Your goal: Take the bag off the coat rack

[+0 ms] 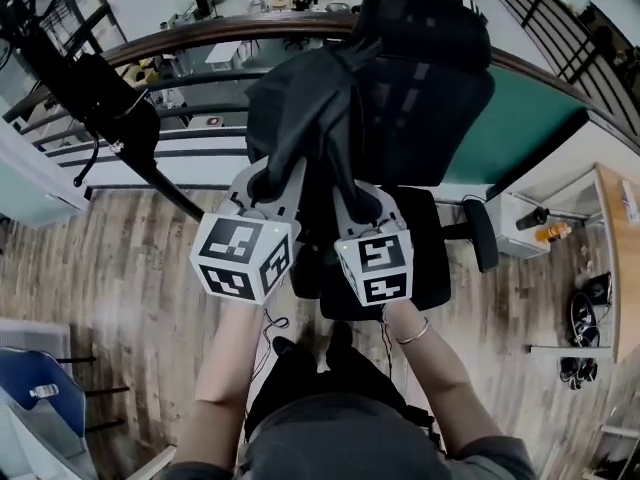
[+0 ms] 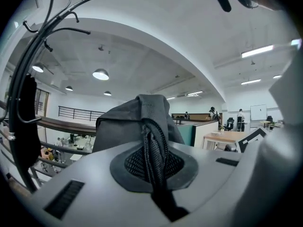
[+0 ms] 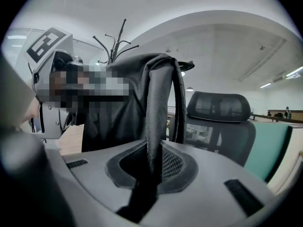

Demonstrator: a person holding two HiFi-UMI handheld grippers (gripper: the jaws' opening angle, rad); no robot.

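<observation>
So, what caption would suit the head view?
Left gripper and right gripper, jaws shut on a black bag, hold it by an office chair, apart from the coat rack.

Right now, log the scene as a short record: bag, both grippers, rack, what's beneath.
bag: black, held up by its straps, apart from the rack
left gripper: jaws shut on a mesh-edged bag strap
right gripper: jaws shut on a bag strap
coat rack: on the person's left, not touching the bag
office chair: black, behind and below the bag
task status: bag appears off the rack
</observation>
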